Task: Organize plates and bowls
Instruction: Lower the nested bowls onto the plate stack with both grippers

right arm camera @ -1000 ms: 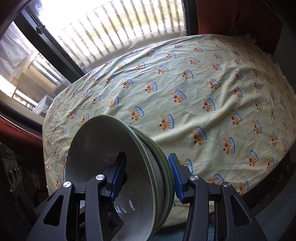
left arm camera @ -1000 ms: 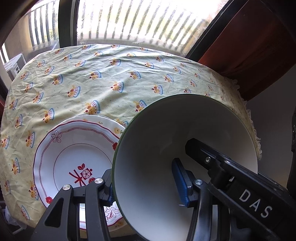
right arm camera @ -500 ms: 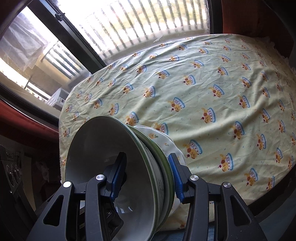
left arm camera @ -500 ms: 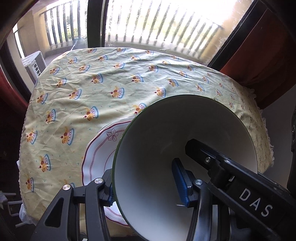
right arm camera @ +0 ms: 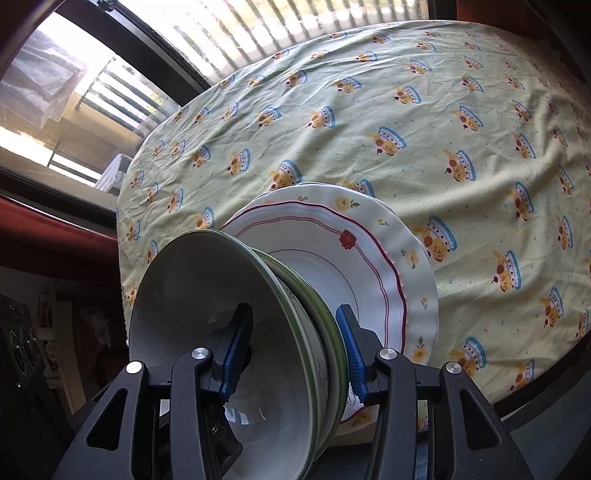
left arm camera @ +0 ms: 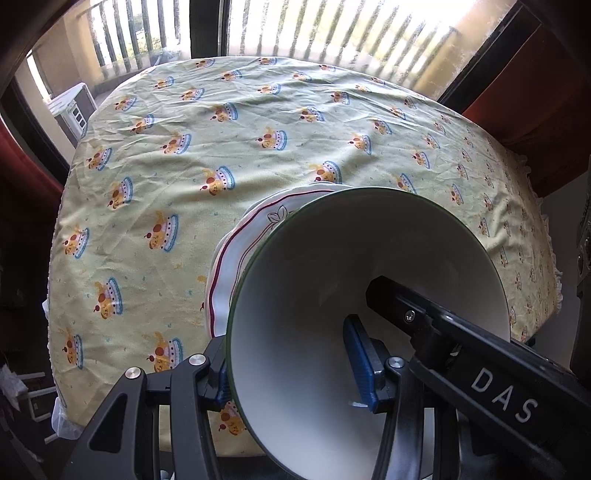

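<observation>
A stack of nested white bowls with green rims [left arm camera: 332,258] [right arm camera: 207,295] hangs tilted between my two grippers, just above the table's near edge. My left gripper [left arm camera: 291,373] is shut on the stack's rim, one blue pad inside and one outside. From the opposite side my right gripper [right arm camera: 293,354] is shut on the same stack; one of its fingers [left arm camera: 406,306] reaches into the top bowl. Under the bowls lies a red-rimmed plate [left arm camera: 236,266] [right arm camera: 325,258] on a larger yellow-flowered plate [right arm camera: 417,258]. The bowls hide most of both plates.
A round table wears a pale green cloth with a cake print [left arm camera: 184,184] [right arm camera: 443,147]. Behind it is a window with balcony railings [left arm camera: 332,33]. Red curtains [left arm camera: 535,110] hang at the sides, and dark furniture [right arm camera: 22,350] stands left of the table.
Both grippers carried the bowl stack sideways and lower, bringing it over the plates. The plates now sit mostly under the bowls in the left view and have come into sight in the right view.
</observation>
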### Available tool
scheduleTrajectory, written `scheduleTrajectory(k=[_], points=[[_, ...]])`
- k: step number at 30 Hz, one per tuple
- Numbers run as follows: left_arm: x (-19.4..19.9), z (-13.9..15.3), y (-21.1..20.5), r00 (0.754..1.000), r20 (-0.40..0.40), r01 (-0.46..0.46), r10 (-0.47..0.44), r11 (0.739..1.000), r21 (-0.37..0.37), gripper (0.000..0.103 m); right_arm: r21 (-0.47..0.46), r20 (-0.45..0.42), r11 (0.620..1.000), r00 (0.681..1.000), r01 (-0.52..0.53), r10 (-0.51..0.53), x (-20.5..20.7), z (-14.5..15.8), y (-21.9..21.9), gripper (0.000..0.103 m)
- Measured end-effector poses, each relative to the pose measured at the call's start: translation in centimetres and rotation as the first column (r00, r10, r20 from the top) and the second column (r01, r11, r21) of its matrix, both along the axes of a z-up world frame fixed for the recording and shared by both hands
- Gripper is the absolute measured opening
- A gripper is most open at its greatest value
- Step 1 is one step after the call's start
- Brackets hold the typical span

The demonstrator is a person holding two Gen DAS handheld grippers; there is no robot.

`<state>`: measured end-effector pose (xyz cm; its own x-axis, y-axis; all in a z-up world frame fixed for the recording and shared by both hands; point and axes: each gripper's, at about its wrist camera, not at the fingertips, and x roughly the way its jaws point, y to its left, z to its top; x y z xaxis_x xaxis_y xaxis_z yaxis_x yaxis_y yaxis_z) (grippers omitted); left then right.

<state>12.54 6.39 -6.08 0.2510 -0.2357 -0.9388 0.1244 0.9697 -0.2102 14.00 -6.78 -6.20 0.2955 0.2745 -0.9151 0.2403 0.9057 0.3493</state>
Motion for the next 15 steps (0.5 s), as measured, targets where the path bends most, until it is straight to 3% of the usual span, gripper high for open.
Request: scheduleTrajectory(k=[7, 15], points=[[0.6, 0.1, -1.4, 0.992, 0.11, 0.058, -0.066, 0.996, 0.07, 0.051, -0.07, 0.0, 0.997, 1.0, -0.026, 0.026, 0.9, -0.4, 0.3, 0.051], [1.0, -0.7, -0.8, 0.992, 0.12, 0.037, -0.035, 0.999, -0.015, 0.053, -0.081, 0.014, 0.996, 1.0, -0.022, 0.023, 1.5, -0.4, 0.1, 0.052]])
